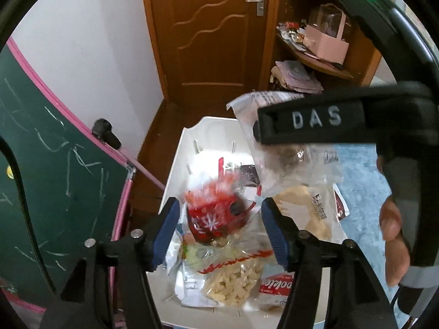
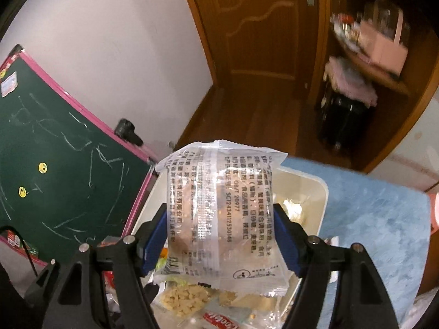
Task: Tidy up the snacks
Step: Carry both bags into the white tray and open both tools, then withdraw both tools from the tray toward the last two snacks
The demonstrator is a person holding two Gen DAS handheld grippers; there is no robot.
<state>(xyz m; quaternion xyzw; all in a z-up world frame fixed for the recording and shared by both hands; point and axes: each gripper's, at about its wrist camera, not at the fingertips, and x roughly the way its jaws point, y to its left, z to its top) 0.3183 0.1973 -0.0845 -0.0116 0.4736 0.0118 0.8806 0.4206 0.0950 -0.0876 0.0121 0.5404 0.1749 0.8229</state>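
A white bin (image 1: 181, 148) holds several snack packs. My left gripper (image 1: 221, 233) is open above it, and a blurred red snack pack (image 1: 215, 218) lies between its blue pads without touching them. My right gripper (image 2: 221, 235) is shut on a clear wrapped pastry pack (image 2: 219, 205) with black print, held upright over the bin (image 2: 321, 192). In the left wrist view the right gripper's black finger marked DAS (image 1: 312, 119) crosses the frame with that pack (image 1: 274, 137) hanging below it. A clear bag of pale crackers (image 1: 236, 282) lies in the bin's near end.
A green chalkboard with a pink frame (image 1: 55, 164) stands close on the left. A blue fuzzy cover (image 2: 370, 219) lies right of the bin. A wooden door (image 1: 214, 33) and cluttered wooden shelves (image 1: 315, 49) are behind. A red-and-white pack (image 1: 277, 285) lies at the bin's near right.
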